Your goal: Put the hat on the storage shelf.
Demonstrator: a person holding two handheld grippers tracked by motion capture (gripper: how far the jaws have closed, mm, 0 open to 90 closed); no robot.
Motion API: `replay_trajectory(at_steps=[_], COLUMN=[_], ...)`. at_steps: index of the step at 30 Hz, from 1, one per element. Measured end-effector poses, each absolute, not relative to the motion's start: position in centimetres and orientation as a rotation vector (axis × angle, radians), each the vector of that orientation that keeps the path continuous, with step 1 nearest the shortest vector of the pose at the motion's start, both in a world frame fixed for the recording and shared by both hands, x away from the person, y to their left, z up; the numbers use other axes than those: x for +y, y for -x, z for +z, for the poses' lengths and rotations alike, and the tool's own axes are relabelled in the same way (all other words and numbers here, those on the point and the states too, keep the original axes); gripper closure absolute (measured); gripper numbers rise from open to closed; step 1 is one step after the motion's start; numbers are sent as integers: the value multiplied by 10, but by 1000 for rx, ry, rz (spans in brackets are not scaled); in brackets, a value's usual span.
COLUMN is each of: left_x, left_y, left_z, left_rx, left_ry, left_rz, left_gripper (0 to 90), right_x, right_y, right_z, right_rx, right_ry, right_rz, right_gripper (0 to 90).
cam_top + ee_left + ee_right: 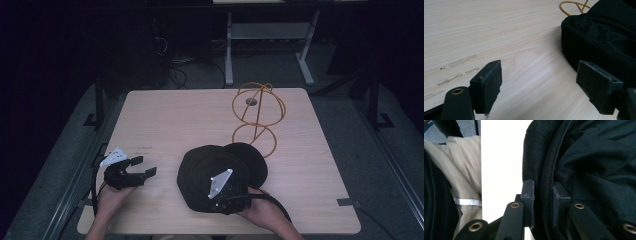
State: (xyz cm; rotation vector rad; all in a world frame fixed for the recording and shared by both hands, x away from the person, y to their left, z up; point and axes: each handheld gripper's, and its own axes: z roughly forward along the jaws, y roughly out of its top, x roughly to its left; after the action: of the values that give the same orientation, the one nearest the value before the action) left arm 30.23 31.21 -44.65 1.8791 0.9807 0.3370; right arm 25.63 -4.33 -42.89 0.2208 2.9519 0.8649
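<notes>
One hand-held gripper (543, 195) astride cap (599, 157) rim

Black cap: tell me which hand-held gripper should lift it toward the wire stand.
Right. The right hand-held gripper is already clamped on the rim of the black cap. The left hand-held gripper is open beside the cap, holding nothing. The wire stand stands just beyond the cap.

A black cap (215, 172) lies upside down on the near right part of the table, hollow facing up, its brim pointing toward the far right.
</notes>
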Motion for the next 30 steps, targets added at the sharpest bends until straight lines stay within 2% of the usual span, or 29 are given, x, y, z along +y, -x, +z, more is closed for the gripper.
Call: replay_trajectory(at_steps=[9,20,30], left_x=[310,304,288], left_y=[-302,-300,-293], left_z=[-447,-444,-435], left_rx=[972,935,825], left_ry=[-1881,-1874,-1853], left_rz=[326,319,294], left_gripper=[203,203,203], right_x=[-45,-54,-60], right_y=[-256,-264,-269], right_z=[-417,-383,-354], right_rx=[2915,2853,2803], right_ry=[-242,-296,-346], right_rz=[933,1084,1182], right_gripper=[774,772,772])
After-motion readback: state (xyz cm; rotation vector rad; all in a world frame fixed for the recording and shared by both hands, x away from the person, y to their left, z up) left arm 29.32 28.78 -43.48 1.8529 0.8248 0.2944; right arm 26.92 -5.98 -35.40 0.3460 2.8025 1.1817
